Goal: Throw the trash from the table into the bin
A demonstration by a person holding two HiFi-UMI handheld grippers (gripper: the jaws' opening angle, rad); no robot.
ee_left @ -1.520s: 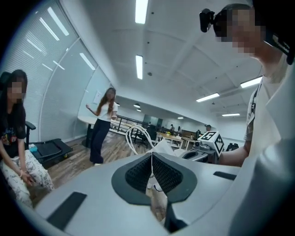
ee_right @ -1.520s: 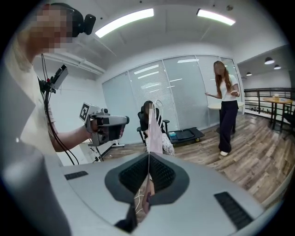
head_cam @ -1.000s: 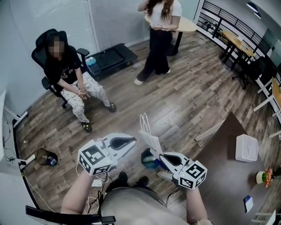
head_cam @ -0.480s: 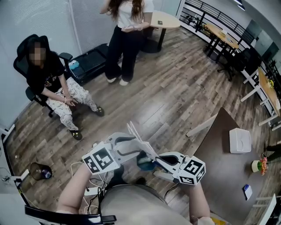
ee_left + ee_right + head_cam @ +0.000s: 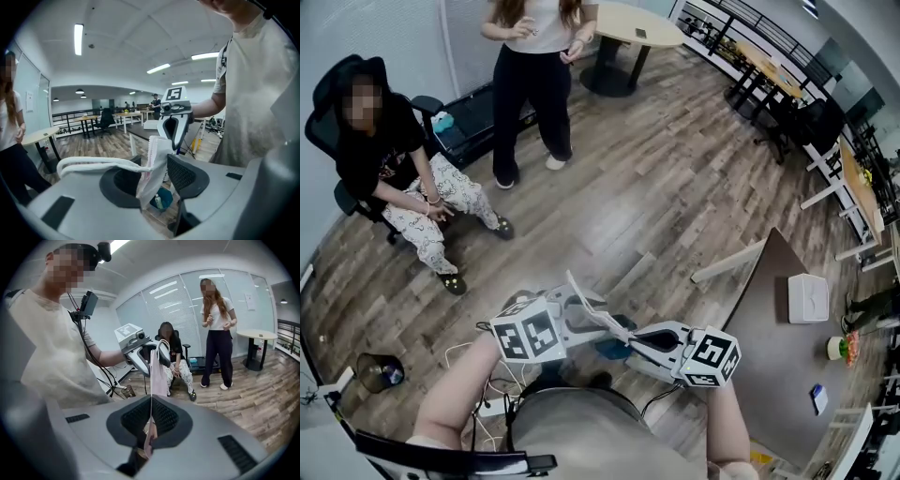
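Jaws of right gripper (image 5: 151, 422) on bag (image 5: 159, 373)

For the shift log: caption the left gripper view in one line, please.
Left gripper, fingers opening around a white bag pinched by the right gripper, blue bin below.

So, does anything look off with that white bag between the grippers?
Somewhat: the white bag hangs flattened and tilted between both grippers. The right gripper pinches it shut, while the left gripper's jaws are opening around its other edge, its handles draped over one jaw.
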